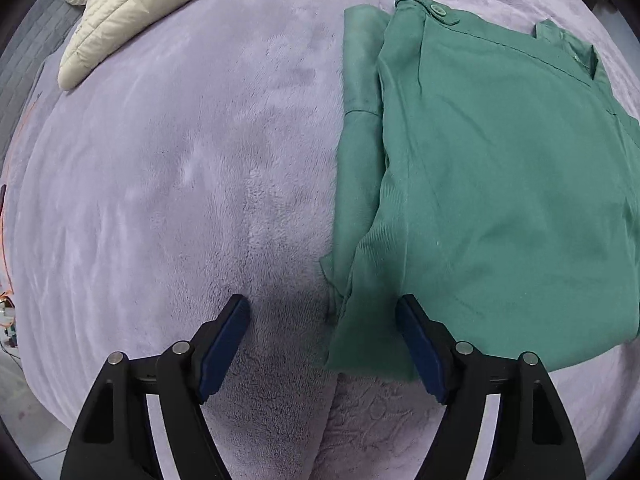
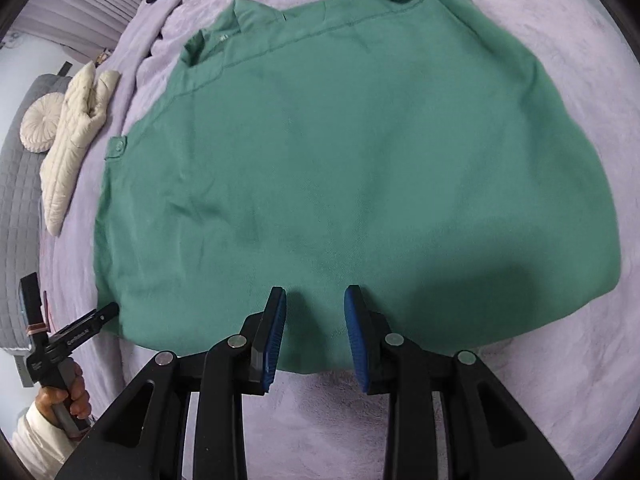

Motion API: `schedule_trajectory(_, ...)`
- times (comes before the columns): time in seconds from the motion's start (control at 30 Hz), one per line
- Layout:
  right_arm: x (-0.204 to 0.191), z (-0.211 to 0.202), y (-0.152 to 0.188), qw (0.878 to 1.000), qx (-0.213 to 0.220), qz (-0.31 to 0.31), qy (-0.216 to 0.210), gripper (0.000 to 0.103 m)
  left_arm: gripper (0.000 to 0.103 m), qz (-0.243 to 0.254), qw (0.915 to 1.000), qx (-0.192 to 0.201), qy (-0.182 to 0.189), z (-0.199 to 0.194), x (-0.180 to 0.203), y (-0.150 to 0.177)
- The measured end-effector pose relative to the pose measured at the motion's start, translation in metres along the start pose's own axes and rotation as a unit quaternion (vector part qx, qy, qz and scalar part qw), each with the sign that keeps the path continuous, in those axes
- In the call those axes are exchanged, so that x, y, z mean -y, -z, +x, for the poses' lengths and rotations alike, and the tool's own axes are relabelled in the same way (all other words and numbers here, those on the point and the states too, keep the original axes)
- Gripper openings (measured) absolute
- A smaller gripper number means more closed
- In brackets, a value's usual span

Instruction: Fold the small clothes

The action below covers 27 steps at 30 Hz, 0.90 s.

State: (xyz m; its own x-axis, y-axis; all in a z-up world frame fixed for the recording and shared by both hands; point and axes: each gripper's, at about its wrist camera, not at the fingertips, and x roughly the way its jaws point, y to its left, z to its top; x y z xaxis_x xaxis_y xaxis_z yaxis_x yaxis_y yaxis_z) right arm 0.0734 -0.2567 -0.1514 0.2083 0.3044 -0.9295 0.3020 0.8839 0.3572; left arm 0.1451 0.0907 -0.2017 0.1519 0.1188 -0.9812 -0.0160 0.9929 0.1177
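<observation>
A green garment with buttoned tabs [image 2: 340, 168] lies folded flat on a lilac plush blanket [image 2: 560, 40]. In the left wrist view the garment [image 1: 500, 184] fills the right half, with a folded layer sticking out along its left edge. My left gripper [image 1: 323, 308] is open and empty, its jaws wide over the garment's near left corner. My right gripper [image 2: 316, 296] is open and empty, its tips just above the garment's near edge. The left gripper also shows in the right wrist view [image 2: 108, 312] at the garment's left corner.
A cream quilted garment [image 1: 132, 4] lies at the far left of the blanket; it also shows in the right wrist view [image 2: 72, 140]. A round cream cushion [image 2: 38, 128] and a grey quilted surface [image 2: 16, 200] lie beyond it.
</observation>
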Motion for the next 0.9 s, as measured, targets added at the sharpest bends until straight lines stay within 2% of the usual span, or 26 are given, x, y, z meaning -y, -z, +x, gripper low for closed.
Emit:
schedule_trajectory(0.3, -0.007, -0.025, 0.01, 1.0, -0.007, 0.003, 0.017, 0.033, 0.078, 0.001, 0.9999, -0.015, 0.004, -0.014, -0.004, 0.022)
schedule_trajectory(0.4, -0.006, -0.034, 0.018, 1.0, -0.003, 0.017, 0.02, 0.039, 0.078, 0.003, 0.9997, -0.022, 0.007, -0.014, -0.005, 0.019)
schedule_trajectory(0.6, -0.005, -0.043, 0.034, 0.999, -0.006, 0.043, 0.013, 0.04, 0.078, 0.008, 0.9995, -0.028, 0.012, -0.027, -0.01, 0.03)
schedule_trajectory(0.67, -0.008, -0.044, 0.038, 0.999, -0.01, 0.05, 0.01, 0.048, 0.078, 0.01, 0.9994, -0.03, 0.016, -0.032, -0.01, 0.033)
schedule_trajectory(0.8, -0.015, -0.045, 0.045, 0.998, -0.014, 0.054, 0.01, 0.049, 0.078, 0.016, 0.999, -0.033, 0.025, -0.042, -0.008, 0.039)
schedule_trajectory(0.9, -0.022, -0.042, 0.048, 0.998, -0.017, 0.059, 0.005, 0.058, 0.078, 0.014, 0.9987, -0.04, 0.028, -0.045, -0.011, 0.044)
